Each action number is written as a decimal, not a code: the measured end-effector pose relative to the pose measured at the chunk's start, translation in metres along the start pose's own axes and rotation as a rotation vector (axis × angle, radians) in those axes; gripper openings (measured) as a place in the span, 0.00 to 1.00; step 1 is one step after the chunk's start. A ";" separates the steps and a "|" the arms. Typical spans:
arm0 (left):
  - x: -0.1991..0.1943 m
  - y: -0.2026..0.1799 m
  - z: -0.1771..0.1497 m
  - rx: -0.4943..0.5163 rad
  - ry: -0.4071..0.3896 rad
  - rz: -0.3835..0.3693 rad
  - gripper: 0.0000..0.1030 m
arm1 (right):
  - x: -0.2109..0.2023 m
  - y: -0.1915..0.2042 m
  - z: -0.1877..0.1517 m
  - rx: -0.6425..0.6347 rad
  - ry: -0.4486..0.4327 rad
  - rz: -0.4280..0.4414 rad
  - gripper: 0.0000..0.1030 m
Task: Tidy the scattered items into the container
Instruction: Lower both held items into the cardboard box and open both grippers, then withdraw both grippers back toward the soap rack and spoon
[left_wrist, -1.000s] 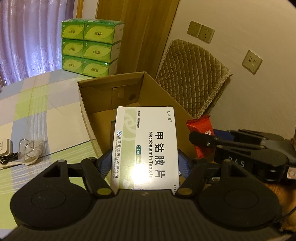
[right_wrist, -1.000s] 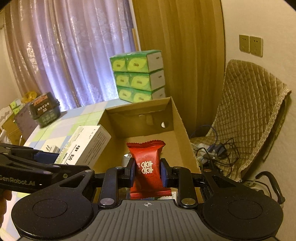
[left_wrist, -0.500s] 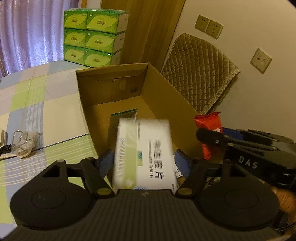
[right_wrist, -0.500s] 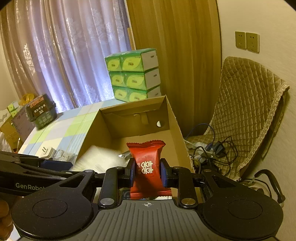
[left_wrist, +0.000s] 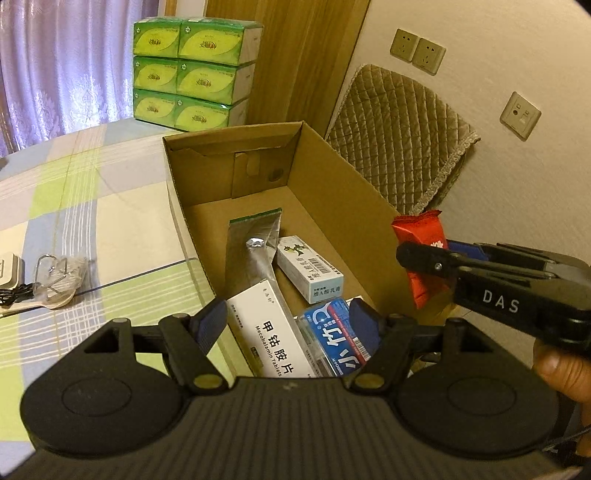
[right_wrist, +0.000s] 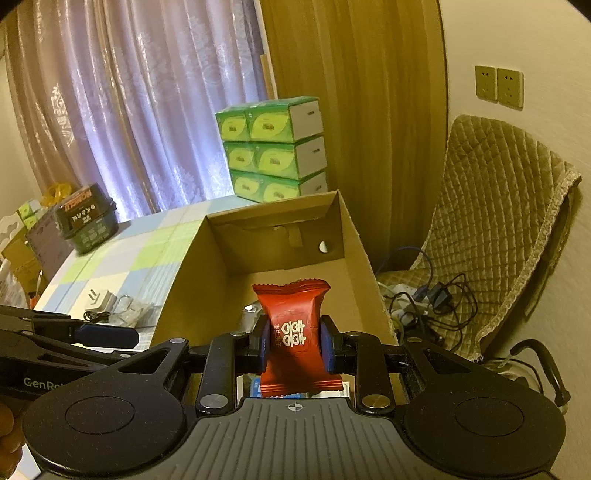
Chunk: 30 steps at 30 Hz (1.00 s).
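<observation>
The cardboard box (left_wrist: 334, 206) sits open on the checked tablecloth (left_wrist: 96, 206), directly ahead of both grippers. The left gripper (left_wrist: 288, 325) hovers over the near end of the box with its jaws spread wide and nothing between them. Below that gap, inside the box, lies the white Mecobalamin tablet box (left_wrist: 271, 334), flat with its printed face up. Just to its right, under the right-hand jaw, is a blue and red packet (left_wrist: 338, 334). Ahead of the jaws lie a silver foil pouch (left_wrist: 255, 243) with a green top edge and, touching its right side, a small white and pale blue ointment carton (left_wrist: 308, 269). That makes 4 items in the box.

The right gripper (right_wrist: 294, 345) has its jaws clamped on a red snack packet (right_wrist: 293, 334), held upright above the near right part of the box; from the left wrist view the packet (left_wrist: 421, 254) hangs at the box's right wall.

Left of the jaws, outside the box, a clear bag with a metal clip (left_wrist: 59, 275) lies on the tablecloth. Beyond the box, 6 green tissue packs (left_wrist: 188, 72) are stacked.
</observation>
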<state>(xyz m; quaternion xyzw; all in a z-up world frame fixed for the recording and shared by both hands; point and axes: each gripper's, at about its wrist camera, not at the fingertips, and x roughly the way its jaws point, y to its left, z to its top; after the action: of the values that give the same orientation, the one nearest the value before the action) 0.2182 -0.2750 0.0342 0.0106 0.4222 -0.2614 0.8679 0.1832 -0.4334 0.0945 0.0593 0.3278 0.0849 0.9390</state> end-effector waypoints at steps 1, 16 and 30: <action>-0.001 0.001 0.000 -0.001 -0.003 0.001 0.67 | 0.000 0.001 0.000 -0.002 0.000 -0.001 0.29; -0.009 0.018 -0.008 -0.026 -0.007 0.013 0.68 | 0.005 -0.008 0.001 0.073 -0.013 -0.032 0.77; -0.019 0.026 -0.019 -0.042 -0.006 0.022 0.70 | -0.015 -0.013 0.001 0.114 -0.033 -0.045 0.77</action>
<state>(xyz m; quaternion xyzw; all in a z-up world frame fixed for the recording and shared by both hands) 0.2068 -0.2393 0.0300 -0.0039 0.4249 -0.2430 0.8720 0.1737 -0.4492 0.1022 0.1066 0.3177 0.0440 0.9411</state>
